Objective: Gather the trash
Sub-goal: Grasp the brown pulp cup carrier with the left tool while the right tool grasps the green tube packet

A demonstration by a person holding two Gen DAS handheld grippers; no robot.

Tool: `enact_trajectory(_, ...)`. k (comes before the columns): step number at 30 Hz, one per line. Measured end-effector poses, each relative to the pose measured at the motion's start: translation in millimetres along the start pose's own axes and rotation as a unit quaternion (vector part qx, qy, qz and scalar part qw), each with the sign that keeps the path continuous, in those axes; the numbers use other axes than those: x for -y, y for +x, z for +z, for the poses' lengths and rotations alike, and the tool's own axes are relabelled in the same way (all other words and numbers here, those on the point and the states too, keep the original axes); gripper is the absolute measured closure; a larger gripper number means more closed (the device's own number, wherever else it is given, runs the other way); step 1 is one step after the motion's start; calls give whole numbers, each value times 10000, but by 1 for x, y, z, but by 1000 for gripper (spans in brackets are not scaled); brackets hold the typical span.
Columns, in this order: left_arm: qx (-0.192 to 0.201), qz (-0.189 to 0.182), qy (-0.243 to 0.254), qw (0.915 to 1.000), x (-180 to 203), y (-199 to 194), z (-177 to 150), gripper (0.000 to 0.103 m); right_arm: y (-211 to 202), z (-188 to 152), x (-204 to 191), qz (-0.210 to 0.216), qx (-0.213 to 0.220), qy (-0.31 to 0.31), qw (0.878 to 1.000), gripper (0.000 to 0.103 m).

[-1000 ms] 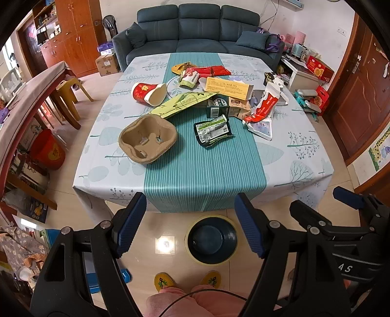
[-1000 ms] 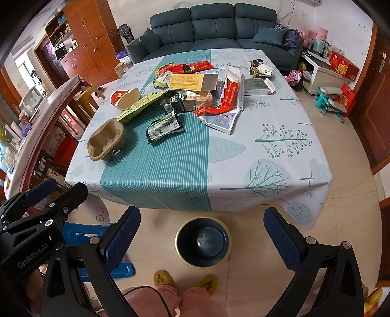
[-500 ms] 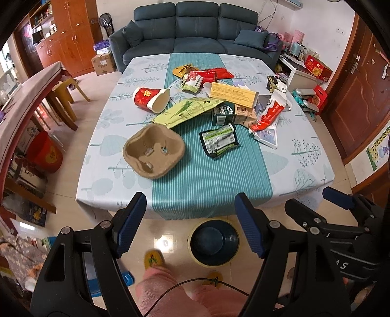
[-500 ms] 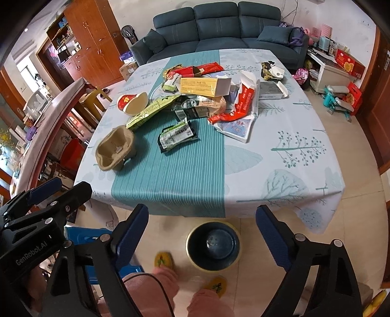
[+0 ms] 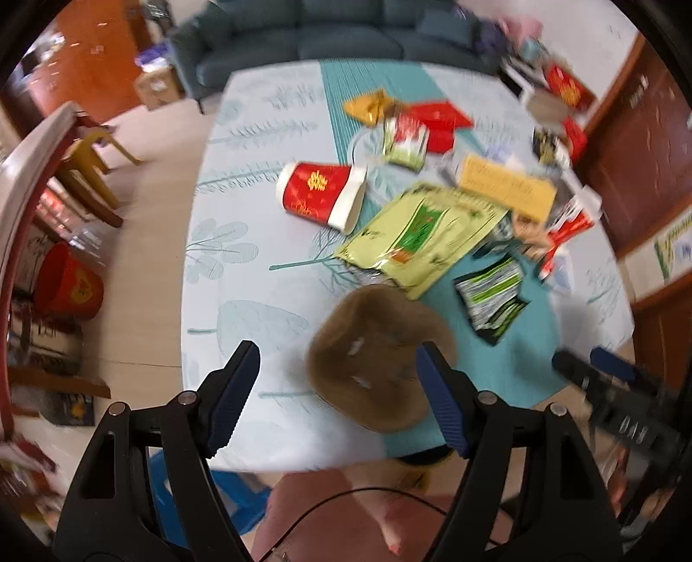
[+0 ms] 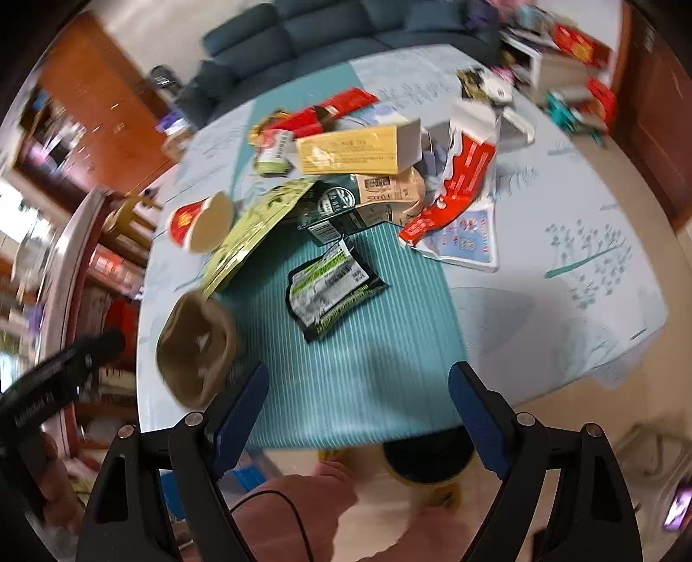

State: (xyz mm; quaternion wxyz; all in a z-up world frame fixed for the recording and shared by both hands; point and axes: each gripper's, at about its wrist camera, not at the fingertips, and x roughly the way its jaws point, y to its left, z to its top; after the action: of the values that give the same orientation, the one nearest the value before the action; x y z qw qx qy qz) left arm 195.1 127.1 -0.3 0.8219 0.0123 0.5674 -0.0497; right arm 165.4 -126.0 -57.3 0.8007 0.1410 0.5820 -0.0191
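The brown pulp cup carrier (image 5: 380,363) lies near the desk's front edge, hollows up, straddling the border between the pale leaf-print cloth and the teal striped runner (image 6: 359,354); its long axis runs roughly from my near right toward the far left, though blur softens its outline. My left tongs (image 5: 339,395) are spread wide above it, one blue pad off its left side, the other over its right edge, gripping nothing. My right tongs (image 6: 359,415) are likewise wide open and empty, over the runner's near end, with the carrier to their left. Just beyond the carrier lies a yellow-green foil pouch (image 5: 424,235), its long axis slanting toward the far right, and to its right a black-and-green wrapper (image 6: 331,287) lies flat on the runner. Farther back a red paper cup (image 5: 322,194) lies on its side, mouth pointing right. A yellow carton (image 6: 354,149) and a red-and-white packet (image 6: 458,186) sit in the clutter behind. The desk (image 6: 584,259) stands before a dark sofa (image 6: 328,30).
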Motion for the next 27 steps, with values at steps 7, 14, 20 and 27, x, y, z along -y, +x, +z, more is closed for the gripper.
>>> enact_trajectory(7, -751, -268, 988, 9919, 1, 60, 20, 31, 58, 27, 4, -24, -330, 1412, 9894, 16)
enact_trajectory(14, -1108, -324, 1604, 9803, 9, 95, 24, 31, 92, 45, -7, -509, -432, 1804, 9813, 16)
enact_trajectory(20, -1308, -434, 1876, 9725, 15, 114, 25, 50, 108, 56, -24, -963, -383, 1864, 9770, 20)
enact_trajectory(27, -1432, -562, 2000, 9676, 26, 133, 23, 75, 117, 58, -50, -1568, -400, 1301, 9782, 49)
